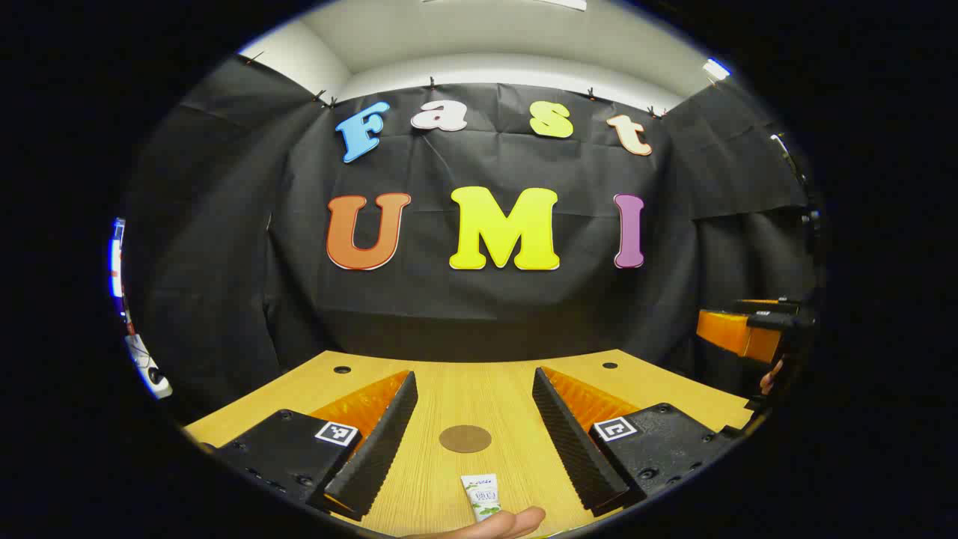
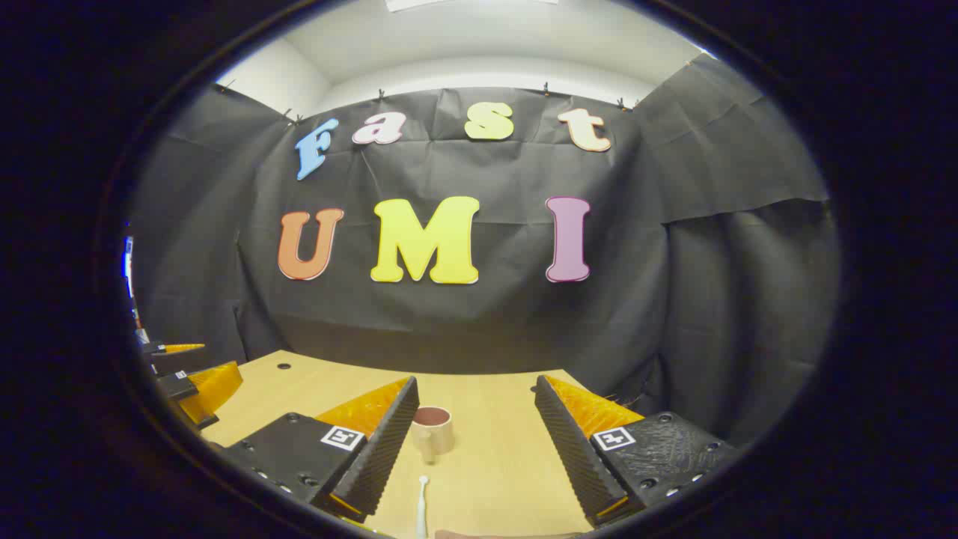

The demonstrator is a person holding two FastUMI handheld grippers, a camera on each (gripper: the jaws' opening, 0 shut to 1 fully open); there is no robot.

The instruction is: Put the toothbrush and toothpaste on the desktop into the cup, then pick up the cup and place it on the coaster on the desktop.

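Note:
In the left gripper view my left gripper (image 1: 471, 442) stands open above the wooden desktop (image 1: 449, 389). A round brown coaster (image 1: 465, 439) lies between its fingers, farther off. A white toothpaste tube (image 1: 481, 495) lies nearer, at the bottom, with a fingertip (image 1: 509, 522) just below it. In the right gripper view my right gripper (image 2: 475, 442) is open too. A beige cup (image 2: 432, 432) with a dark inside stands upright beside its left finger. A white toothbrush (image 2: 422, 505) lies on the desk in front of the cup.
The left gripper (image 2: 183, 374) shows at the left edge of the right gripper view, and the right gripper (image 1: 748, 329) at the right edge of the left gripper view. Small dark holes (image 1: 342, 370) mark the desk's far corners. Black cloth closes the back and sides.

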